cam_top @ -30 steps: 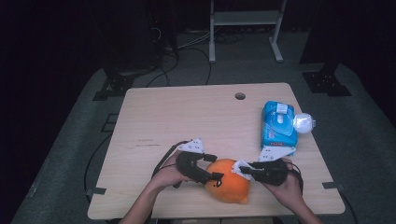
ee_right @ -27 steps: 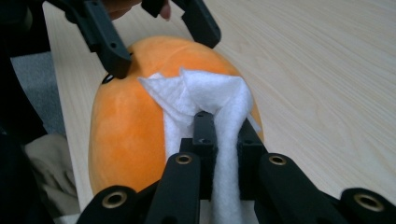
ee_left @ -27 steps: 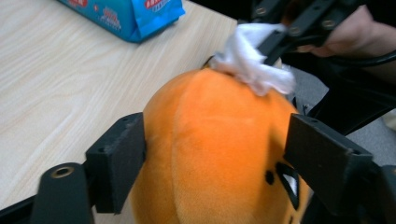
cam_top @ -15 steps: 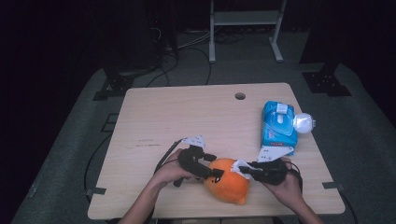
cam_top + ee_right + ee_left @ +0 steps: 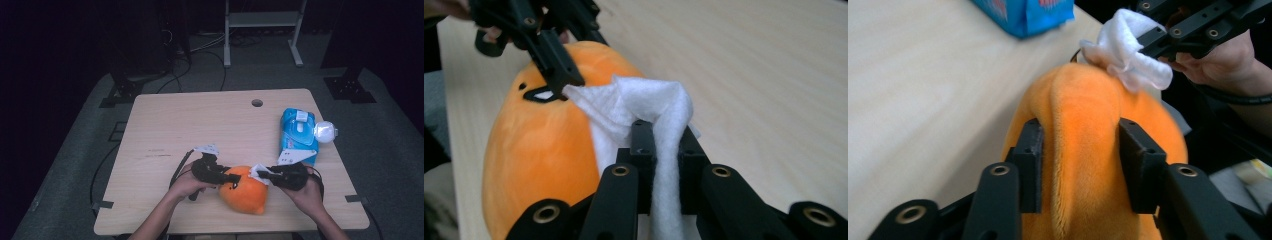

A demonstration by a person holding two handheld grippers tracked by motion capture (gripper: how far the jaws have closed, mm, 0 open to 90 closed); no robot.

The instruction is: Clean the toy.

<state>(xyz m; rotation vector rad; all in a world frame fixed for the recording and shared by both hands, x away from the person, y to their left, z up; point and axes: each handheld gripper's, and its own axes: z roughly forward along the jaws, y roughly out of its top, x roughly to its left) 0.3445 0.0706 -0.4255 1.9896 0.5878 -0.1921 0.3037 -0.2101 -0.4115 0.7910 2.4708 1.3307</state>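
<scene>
Left hand-held gripper (image 5: pixel 1080 155), jaws just closed, pinches a fold of the round orange plush toy (image 5: pixel 243 190) on the table (image 5: pixel 200 125); right hand-held gripper (image 5: pixel 659 145) clamps a white wipe (image 5: pixel 644 107) (touching the toy's top).

Orange plush toy (image 5: pixel 243 190) lies near the table's front edge, white wipe (image 5: pixel 644 107) touching it.
</scene>
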